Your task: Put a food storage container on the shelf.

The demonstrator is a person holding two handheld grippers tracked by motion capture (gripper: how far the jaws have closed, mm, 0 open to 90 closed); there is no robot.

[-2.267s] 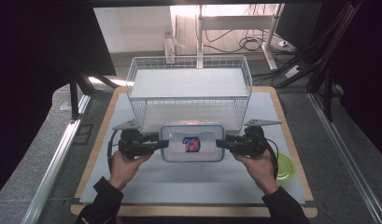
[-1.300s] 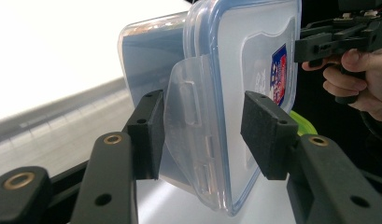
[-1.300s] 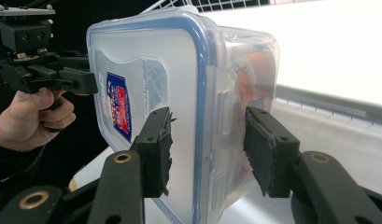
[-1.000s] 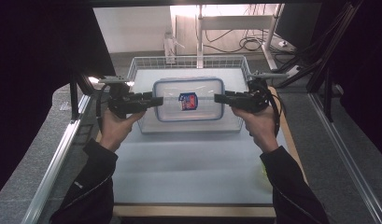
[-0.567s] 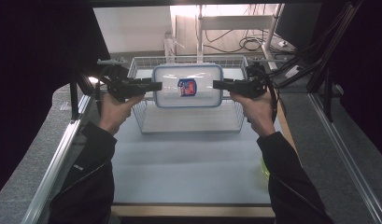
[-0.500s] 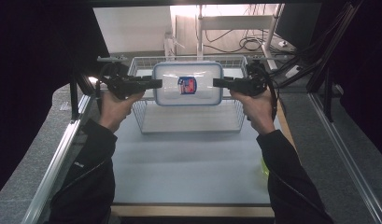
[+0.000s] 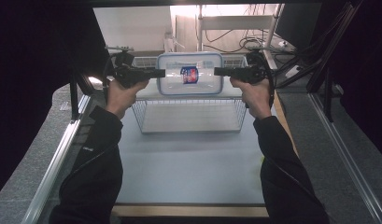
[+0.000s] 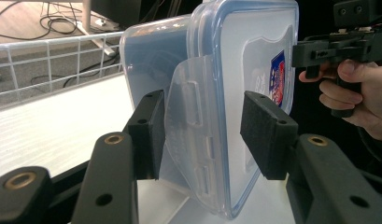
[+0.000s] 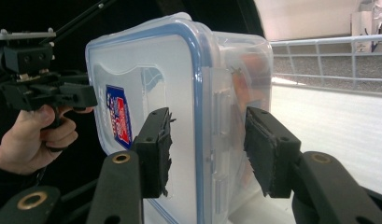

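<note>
A clear plastic container [image 7: 190, 79] with a blue-rimmed lid and a red-and-blue label hangs in the air over the white top of a wire basket [image 7: 191, 116]. My left gripper [image 7: 161, 73] is shut on its left end and my right gripper [image 7: 217, 71] on its right end. In the left gripper view the container [image 8: 226, 93] stands on edge between the pads of my left gripper [image 8: 205, 135], which clamp its side latch. In the right gripper view my right gripper [image 9: 208, 149] grips the opposite latch of the container [image 9: 179, 93], lid side facing left.
The wire basket stands at the far end of a pale blue mat [image 7: 188, 163]. A sliver of a green object [image 7: 262, 159] shows beside the right sleeve. Desk legs and cables [image 7: 235, 37] lie beyond the basket. Dark curtains flank both sides.
Both grippers have carried the container up from the mat in front of the basket and away from the person, so it now hangs over the basket's top. Both grips are unchanged.
</note>
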